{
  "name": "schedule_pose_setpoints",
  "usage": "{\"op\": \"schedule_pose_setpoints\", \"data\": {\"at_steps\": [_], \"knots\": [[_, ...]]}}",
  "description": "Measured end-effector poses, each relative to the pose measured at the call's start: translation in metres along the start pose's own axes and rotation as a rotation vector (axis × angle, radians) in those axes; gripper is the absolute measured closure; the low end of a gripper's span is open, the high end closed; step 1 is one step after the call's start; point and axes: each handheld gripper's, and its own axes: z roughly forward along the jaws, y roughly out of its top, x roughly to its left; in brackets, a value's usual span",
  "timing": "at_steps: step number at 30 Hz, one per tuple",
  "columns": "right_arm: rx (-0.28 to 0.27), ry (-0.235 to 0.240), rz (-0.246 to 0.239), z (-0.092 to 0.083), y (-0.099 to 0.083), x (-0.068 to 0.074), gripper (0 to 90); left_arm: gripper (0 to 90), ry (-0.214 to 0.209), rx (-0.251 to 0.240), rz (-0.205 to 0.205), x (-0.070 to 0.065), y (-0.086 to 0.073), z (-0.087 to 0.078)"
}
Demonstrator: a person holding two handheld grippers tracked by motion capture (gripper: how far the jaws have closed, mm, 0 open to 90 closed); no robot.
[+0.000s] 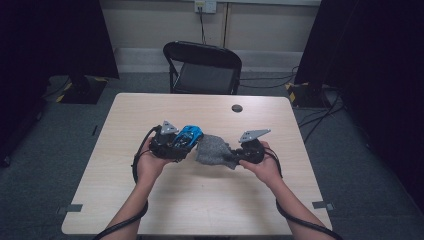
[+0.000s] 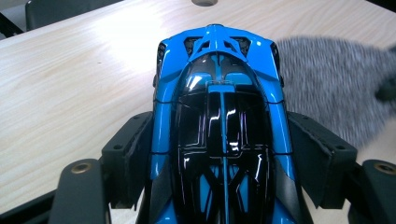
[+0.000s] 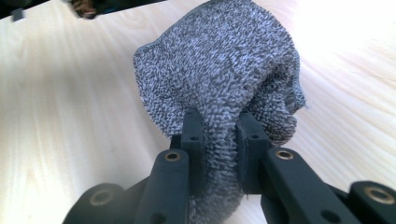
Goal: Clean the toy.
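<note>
Blue toy car sits clamped in the left tongs, lifted just off the counter and steadied for wiping. Right tongs pinch a bunched grey cloth, held just beside the car, ready to rub its body.

Toy car left of cloth, touching it, chair behind table
</note>
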Motion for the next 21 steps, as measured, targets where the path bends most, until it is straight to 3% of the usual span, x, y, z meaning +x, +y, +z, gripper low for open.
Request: {"op": "schedule_pose_setpoints", "data": {"at_steps": [6,12,21], "knots": [[0.003,-0.045,0.02,-0.009,0.0,-0.012,76.6,28.0,-0.015,-0.007,-0.003,-0.004,-0.002,-0.003],[-0.007,-0.101,0.051,-0.016,-0.001,-0.024,76.6,28.0,-0.035,-0.002,0.025,-0.013,-0.004,-0.001],[-0.02,-0.114,0.053,-0.019,0.003,-0.027,76.6,28.0,-0.077,-0.005,0.05,-0.03,-0.008,0.007]]}}
